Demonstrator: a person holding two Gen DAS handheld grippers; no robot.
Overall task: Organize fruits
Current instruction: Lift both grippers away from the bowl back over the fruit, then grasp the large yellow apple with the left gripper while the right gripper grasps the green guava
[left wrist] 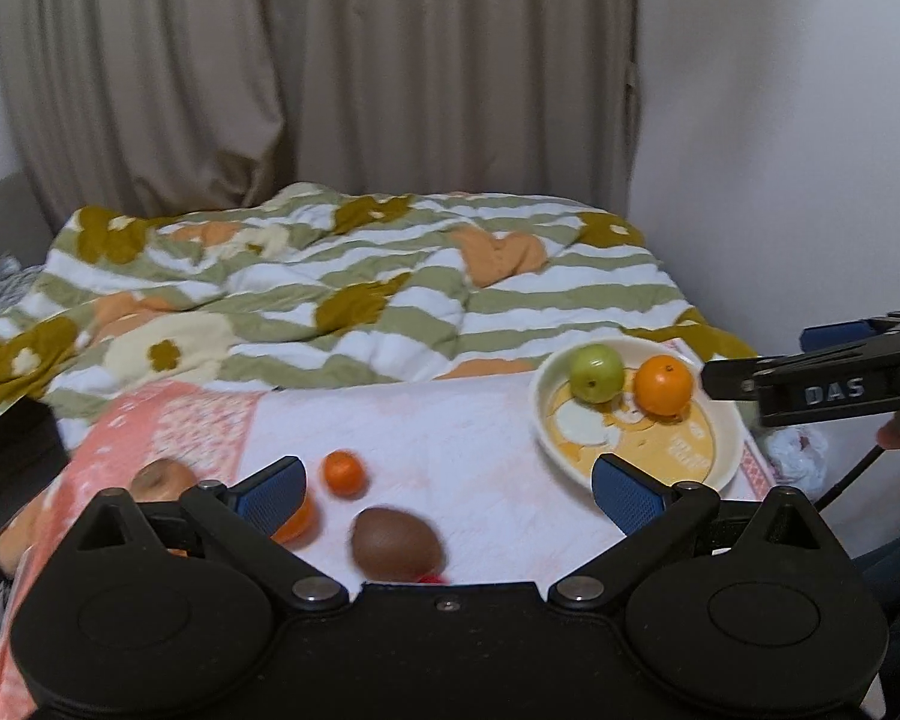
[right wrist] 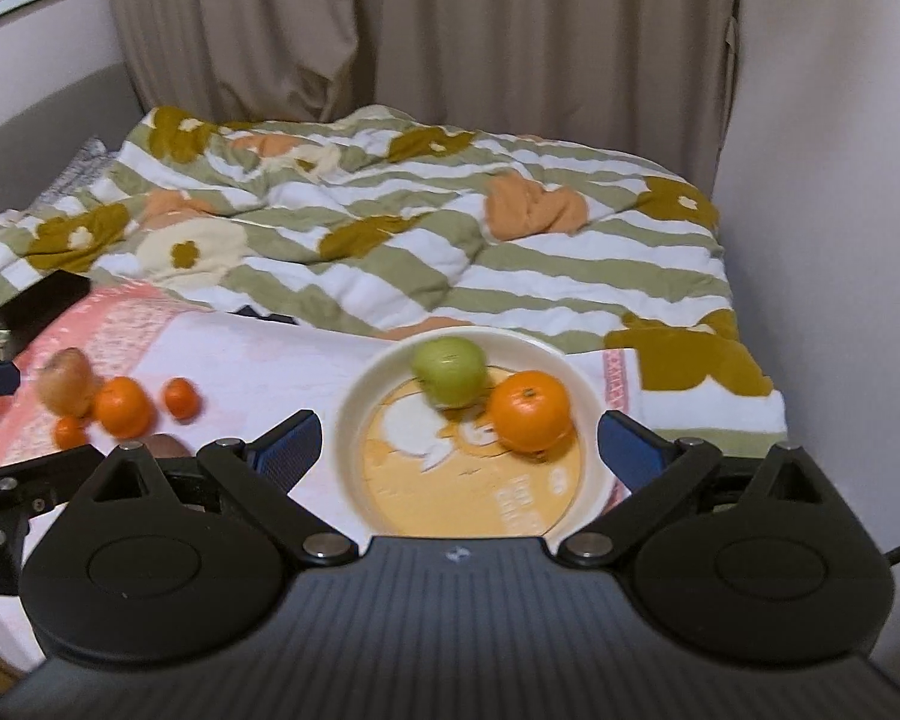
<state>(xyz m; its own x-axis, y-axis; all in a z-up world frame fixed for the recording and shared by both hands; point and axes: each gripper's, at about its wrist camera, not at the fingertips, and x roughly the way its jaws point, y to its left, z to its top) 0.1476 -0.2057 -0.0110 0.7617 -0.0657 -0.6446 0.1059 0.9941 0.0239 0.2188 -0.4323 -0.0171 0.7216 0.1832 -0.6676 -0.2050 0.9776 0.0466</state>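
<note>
A cream plate [left wrist: 547, 420] [right wrist: 354, 408] holds a green apple [left wrist: 596, 372] [right wrist: 450, 371] and a large orange [left wrist: 663, 385] [right wrist: 529, 402]. My right gripper [right wrist: 457, 447] hovers open above the plate's near side, with nothing between its fingers. One of its fingers [left wrist: 810, 387] reaches in beside the plate in the left wrist view. My left gripper [left wrist: 450, 495] is open and empty over the loose fruit: a brown fruit [left wrist: 397, 543], a small orange [left wrist: 344, 472], a half-hidden orange [left wrist: 299, 523] and a pale apple [left wrist: 159, 480] [right wrist: 66, 387].
Fruit and plate rest on a pink and white towel [left wrist: 438, 420] [right wrist: 258, 360] at the bed's near end. A striped floral duvet [left wrist: 354, 276] lies behind. A black flat object [left wrist: 12, 450] [right wrist: 42, 300] sits at the towel's left. A curtain and walls close the back and right.
</note>
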